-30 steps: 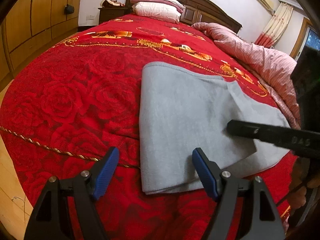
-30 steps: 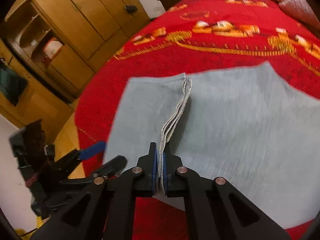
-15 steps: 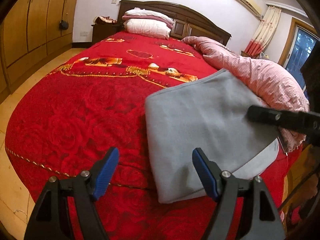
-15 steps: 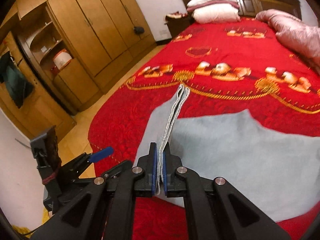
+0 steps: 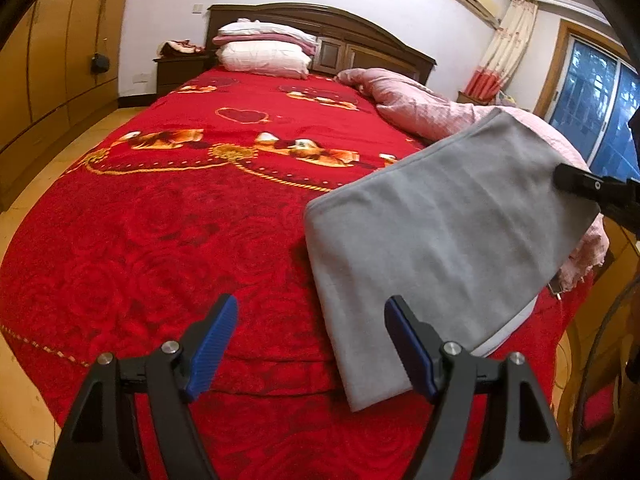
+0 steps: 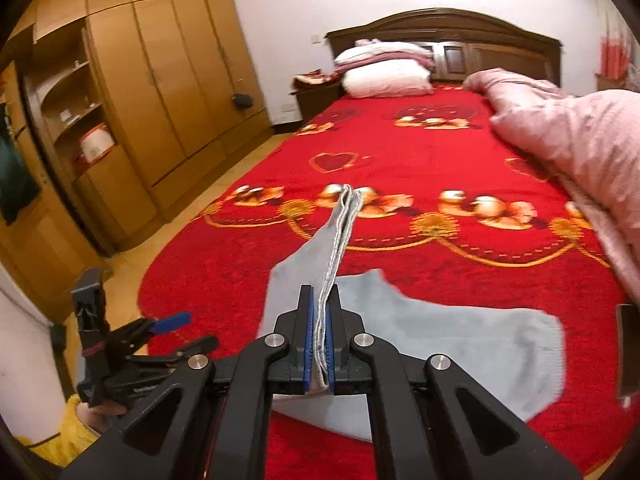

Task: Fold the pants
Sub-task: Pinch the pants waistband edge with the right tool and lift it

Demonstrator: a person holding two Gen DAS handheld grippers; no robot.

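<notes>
Grey folded pants (image 5: 440, 240) lie near the foot of the red bed, with their right side lifted off the cover. My right gripper (image 6: 319, 344) is shut on a stacked edge of the grey pants (image 6: 460, 344), and the pinched layers rise ahead of the jaws. In the left wrist view it enters as a black bar (image 5: 596, 190) at the right edge. My left gripper (image 5: 310, 344) is open over the bed's foot, holding nothing; its right fingertip overlaps the near edge of the pants in view. It also shows as a black tool (image 6: 132, 344) at the lower left of the right wrist view.
The red floral bedspread (image 5: 160, 220) covers the bed. A pink quilt (image 6: 568, 132) is bunched along the right side, pillows (image 5: 264, 54) lie at the headboard. Wooden wardrobes (image 6: 140, 100) line the left wall beyond a strip of floor. A window (image 5: 596, 112) is at right.
My right gripper has raised the pinched edge of the pants, so the right side now tilts up off the bed. Both views have tipped upward. The left gripper stays open.
</notes>
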